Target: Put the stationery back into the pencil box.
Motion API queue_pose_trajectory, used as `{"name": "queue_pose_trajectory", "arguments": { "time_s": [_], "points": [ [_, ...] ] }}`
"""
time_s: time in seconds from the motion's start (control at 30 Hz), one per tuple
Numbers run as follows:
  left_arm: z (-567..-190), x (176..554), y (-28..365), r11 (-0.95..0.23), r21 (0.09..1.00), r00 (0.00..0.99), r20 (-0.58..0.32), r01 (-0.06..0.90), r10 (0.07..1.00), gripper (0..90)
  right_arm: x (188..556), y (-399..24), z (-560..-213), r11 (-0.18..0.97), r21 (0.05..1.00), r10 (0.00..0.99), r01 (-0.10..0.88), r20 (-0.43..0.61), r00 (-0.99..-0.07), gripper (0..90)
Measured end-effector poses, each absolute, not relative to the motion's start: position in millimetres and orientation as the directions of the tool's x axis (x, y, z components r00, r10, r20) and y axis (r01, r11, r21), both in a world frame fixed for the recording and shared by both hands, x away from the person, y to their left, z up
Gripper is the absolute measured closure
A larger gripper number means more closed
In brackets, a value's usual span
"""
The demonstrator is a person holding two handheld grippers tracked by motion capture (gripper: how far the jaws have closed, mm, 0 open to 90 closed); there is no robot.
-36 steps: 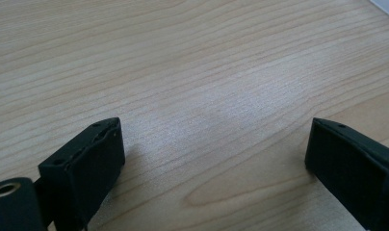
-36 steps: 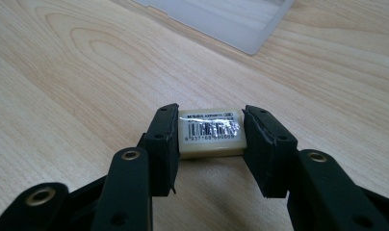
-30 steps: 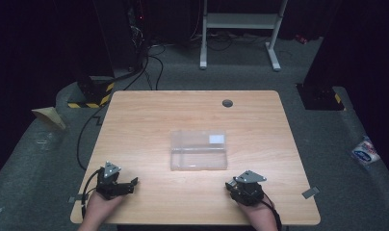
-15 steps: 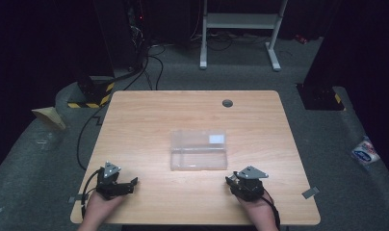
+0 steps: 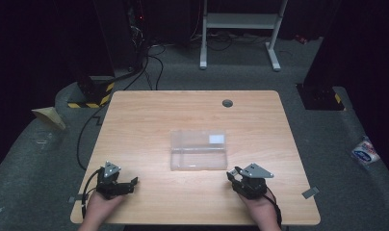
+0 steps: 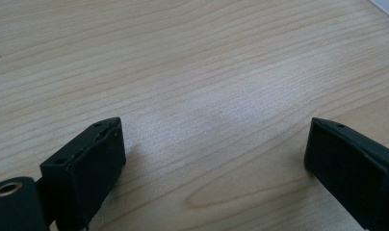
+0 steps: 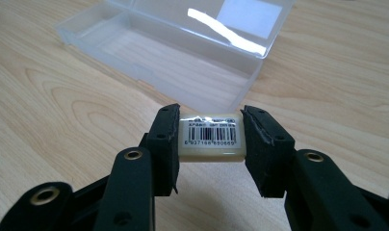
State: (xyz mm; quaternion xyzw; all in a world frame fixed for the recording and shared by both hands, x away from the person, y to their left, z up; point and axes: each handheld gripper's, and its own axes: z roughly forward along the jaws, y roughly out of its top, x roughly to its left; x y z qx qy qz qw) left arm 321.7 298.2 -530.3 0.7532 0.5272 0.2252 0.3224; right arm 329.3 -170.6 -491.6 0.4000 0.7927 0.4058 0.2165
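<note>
Dark room, grey floor, a pale wood table under the light. The right gripper pinches a small barcoded eraser just near of the open clear box, so the pickup looks done, the drop-in still to come (box looks empty). The left gripper rests at the near left, jaws spread on nothing.
</note>
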Motion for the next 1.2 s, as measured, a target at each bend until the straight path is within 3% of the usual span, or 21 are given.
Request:
{"name": "queue_pose_trajectory", "arguments": {
  "time_s": [1.2],
  "points": [
    [-530, 321, 299, -0.252, 0.721, 0.361, 0.003, 0.646, 0.933, 6.4, 358, -114, -469, 0.37, 0.84, 0.753, 0.397, -0.021, -0.658, 58.5]
  ]
}}
